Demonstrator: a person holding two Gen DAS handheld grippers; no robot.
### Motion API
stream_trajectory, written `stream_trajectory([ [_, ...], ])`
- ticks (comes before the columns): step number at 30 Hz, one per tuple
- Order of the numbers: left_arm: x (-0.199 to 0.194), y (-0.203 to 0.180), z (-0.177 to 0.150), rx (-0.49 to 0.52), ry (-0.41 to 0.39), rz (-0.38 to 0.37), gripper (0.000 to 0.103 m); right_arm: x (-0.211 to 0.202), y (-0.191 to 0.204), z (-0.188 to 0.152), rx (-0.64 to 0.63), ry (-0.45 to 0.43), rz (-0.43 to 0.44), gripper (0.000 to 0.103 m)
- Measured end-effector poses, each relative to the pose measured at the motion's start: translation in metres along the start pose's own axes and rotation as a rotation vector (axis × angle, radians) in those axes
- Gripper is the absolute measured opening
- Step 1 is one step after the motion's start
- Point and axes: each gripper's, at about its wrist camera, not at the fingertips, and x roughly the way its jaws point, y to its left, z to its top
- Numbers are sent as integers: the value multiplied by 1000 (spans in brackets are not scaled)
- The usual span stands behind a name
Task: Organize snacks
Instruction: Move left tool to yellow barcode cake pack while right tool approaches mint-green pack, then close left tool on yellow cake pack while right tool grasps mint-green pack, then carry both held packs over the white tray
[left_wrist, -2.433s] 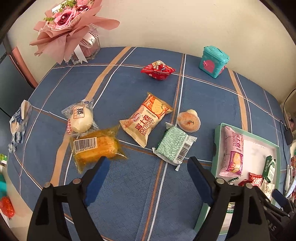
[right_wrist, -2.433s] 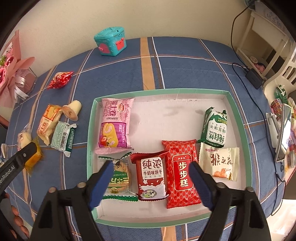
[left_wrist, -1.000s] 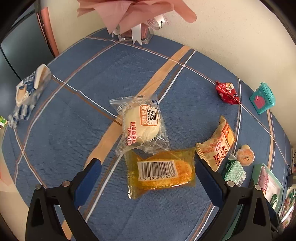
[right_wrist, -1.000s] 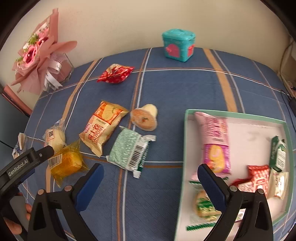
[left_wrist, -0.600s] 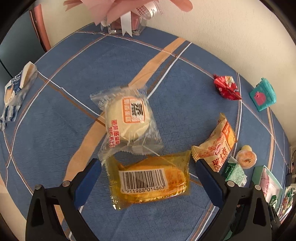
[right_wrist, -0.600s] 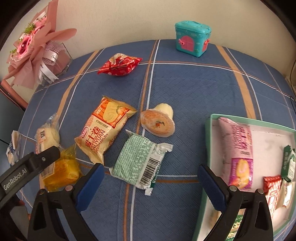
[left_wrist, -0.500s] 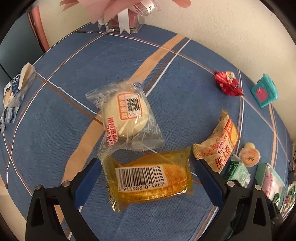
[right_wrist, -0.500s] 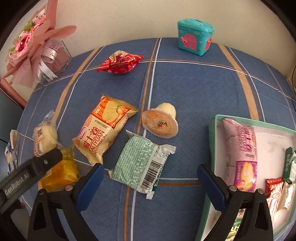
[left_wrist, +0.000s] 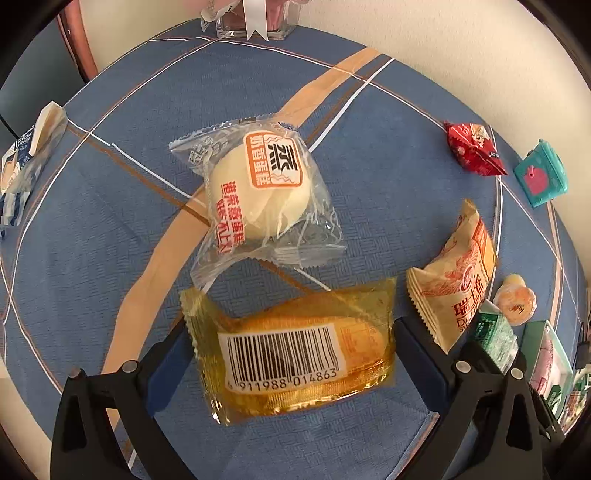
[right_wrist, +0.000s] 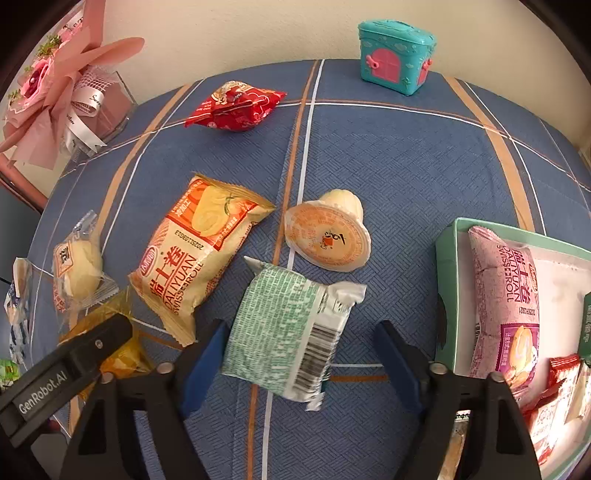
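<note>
Green snack packet lies slantwise, barcode end nearest, between the right gripper's closing, not-yet-touching fingers.

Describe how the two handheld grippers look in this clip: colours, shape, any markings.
Both match: the left gripper and right gripper have black, angular fingers with silver screws and flat blue pads on the inner faces. In the right wrist view, the left gripper's black finger carries white "GenRobot.AI" lettering. No cables or sleeves show.
</note>
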Motion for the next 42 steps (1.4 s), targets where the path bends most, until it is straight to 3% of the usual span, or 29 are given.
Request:
stream_trajectory([
  [3,-1,-5,-1,4,2,1,99,-2,-2,-1,1,-1,-1,59],
  [6,-4,-12,-5,15,-2,-6,94,-7,-1,-4,1,0,-2,56],
  [13,-15,-15,-8,17,-16,-21,82,-15,-11,-12,19,15,3,54],
  [31,-80,-4,-42,17,-95,-70,81,-62,-30,-34,52,-6,19,53],
  [42,-113,-46,-52,103,-166,-90,81,-113,-53,-44,71,-74,28,53],
])
